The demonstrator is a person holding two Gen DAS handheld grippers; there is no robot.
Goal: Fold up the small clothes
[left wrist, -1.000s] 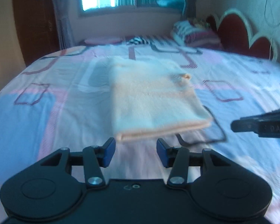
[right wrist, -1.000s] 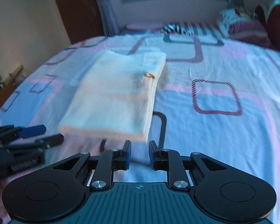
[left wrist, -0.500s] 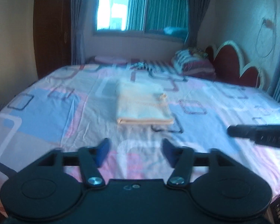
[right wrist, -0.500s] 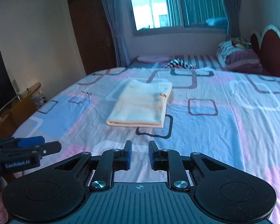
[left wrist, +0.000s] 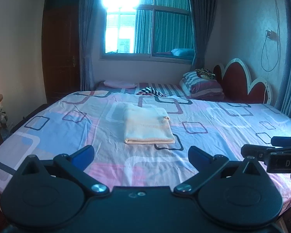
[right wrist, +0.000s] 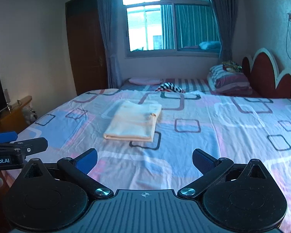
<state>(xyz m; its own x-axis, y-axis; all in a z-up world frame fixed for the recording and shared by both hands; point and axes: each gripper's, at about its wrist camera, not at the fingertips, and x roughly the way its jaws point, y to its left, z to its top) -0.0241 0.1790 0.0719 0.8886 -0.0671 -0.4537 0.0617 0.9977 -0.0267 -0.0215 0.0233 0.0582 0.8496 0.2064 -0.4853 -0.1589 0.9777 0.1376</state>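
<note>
Both tools, left tool (left wrist: 141, 155) and right tool (right wrist: 145, 159), hung spread wide and empty, well apart from the folded garment (left wrist: 147, 126) lying flat on the bed (left wrist: 232, 120); folding looked finished.

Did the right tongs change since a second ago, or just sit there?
Yes. The right tongs drew back and up from the folded cloth, which now sits farther off on the bedsheet, and their jaws went from nearly shut to wide open.
</note>
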